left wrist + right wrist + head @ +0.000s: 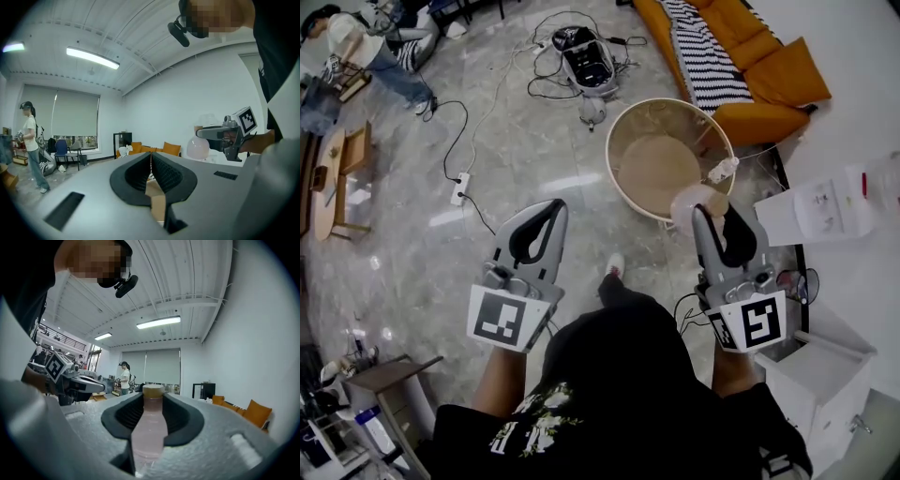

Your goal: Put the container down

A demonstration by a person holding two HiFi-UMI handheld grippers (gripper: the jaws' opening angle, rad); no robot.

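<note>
While right gripper [722, 220] jaws grasp pink container [149, 437] upright by neck, body hanging, it sits above near rim of round surface [623, 112]; left gripper [539, 211] jaws clenched, empty, farther off.

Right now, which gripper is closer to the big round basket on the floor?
Right. The right gripper, holding a pink bottle, is just over the basket rim; the left gripper is well off to its left.

The container [150, 437], a pale pink see-through bottle with a tan cap, stands upright, clamped between the jaws of the right tongs [152, 398] near their tips, its cap poking just above them and its rounder body hanging below, off the floor.
</note>
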